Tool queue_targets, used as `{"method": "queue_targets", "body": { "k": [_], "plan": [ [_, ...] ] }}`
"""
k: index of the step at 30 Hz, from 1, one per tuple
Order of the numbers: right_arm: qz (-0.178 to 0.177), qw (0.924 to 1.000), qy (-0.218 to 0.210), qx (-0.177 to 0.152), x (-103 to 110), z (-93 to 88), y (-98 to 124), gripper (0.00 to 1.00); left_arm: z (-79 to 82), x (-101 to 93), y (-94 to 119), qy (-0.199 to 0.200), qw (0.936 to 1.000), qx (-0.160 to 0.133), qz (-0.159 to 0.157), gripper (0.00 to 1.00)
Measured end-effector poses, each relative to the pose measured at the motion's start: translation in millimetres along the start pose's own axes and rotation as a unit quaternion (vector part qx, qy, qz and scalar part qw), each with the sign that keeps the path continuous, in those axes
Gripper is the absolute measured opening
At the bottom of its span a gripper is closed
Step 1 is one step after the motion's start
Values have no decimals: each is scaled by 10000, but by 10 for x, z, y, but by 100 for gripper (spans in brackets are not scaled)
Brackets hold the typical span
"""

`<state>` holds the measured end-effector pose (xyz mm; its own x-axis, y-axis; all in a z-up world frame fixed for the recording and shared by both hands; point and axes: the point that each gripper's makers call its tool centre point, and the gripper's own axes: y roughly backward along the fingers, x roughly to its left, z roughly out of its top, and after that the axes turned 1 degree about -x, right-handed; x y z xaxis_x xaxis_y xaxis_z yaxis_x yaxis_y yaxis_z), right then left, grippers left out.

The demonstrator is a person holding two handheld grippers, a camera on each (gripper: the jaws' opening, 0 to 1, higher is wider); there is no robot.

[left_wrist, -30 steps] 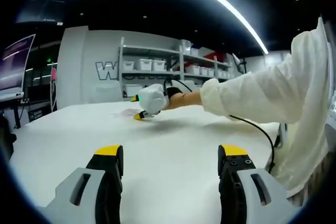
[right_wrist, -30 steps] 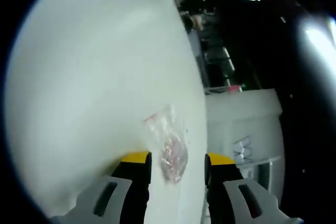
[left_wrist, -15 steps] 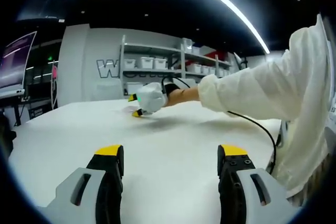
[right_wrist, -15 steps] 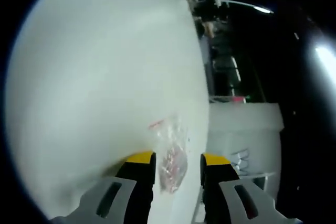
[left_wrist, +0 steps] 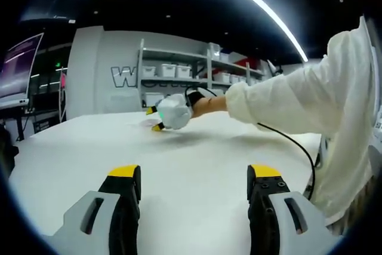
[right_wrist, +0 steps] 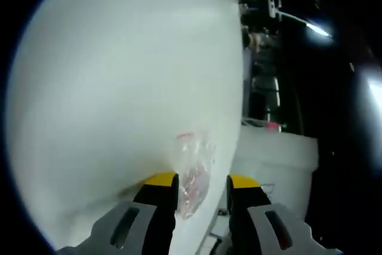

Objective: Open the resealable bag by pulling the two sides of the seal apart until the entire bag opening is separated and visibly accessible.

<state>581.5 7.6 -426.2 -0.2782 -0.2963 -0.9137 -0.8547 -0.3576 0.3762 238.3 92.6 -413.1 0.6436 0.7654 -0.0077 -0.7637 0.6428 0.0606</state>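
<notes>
- white table [left_wrist: 191,165] runs wide and bare under me; shelving with bins [left_wrist: 179,73] stands behind it.
- resealable bag [right_wrist: 194,174] lies flat on that table near its far edge, clear film, reddish contents; a red seal strip [right_wrist: 185,136] marks the end away from me.
- my right gripper [right_wrist: 202,180] straddles the bag's near end, jaws narrowed around it; whether they pinch the film i cannot tell.
- my left gripper [left_wrist: 194,174] hangs well back, jaws wide apart, holding nothing.
- judgement: the grasp sits on the wrong end for opening. i should take one lip just below the seal, bring the left onto the opposite lip, then pull apart evenly along the strip.
</notes>
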Motion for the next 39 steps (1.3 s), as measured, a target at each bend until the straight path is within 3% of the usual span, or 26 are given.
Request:
{"method": "queue_targets", "body": {
  "k": [8,16,39],
  "plan": [
    [177,9994,302,-38,20,24,-47,25,1,8,1,2,10000,9,-14,71],
    [322,9992,209,-124,98,126,-101,8,8,50,24,18,10000,-10,34,71],
    [325,9994,103,50,119,80,-169,1,-16,86,9,54,10000,5,70,71]
  ]
}}
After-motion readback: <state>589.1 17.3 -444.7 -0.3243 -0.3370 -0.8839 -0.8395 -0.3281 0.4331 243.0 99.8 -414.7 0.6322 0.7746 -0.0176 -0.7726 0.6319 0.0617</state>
